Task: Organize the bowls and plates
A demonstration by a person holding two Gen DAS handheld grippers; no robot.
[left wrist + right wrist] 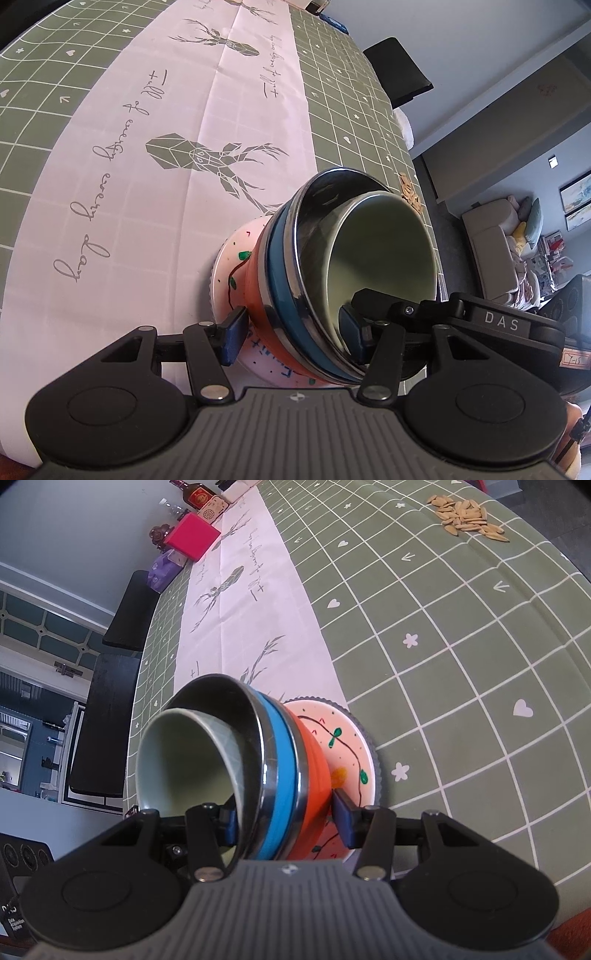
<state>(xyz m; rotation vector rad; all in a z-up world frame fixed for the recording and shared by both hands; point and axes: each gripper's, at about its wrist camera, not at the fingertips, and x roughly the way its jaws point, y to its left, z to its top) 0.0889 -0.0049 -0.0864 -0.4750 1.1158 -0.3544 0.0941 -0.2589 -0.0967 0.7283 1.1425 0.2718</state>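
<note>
Bowls [332, 258] nested — atop plate [236, 258]

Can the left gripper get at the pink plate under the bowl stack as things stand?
Probably not cleanly: the left gripper straddles the bowl stack, which covers most of the pink plate.

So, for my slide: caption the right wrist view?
Right hand-held gripper straddling nested bowls on a patterned plate.

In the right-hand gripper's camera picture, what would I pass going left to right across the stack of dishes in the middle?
Pale green bowl → steel-rimmed blue bowl → orange bowl → pink painted plate → bare green checked tablecloth.
</note>
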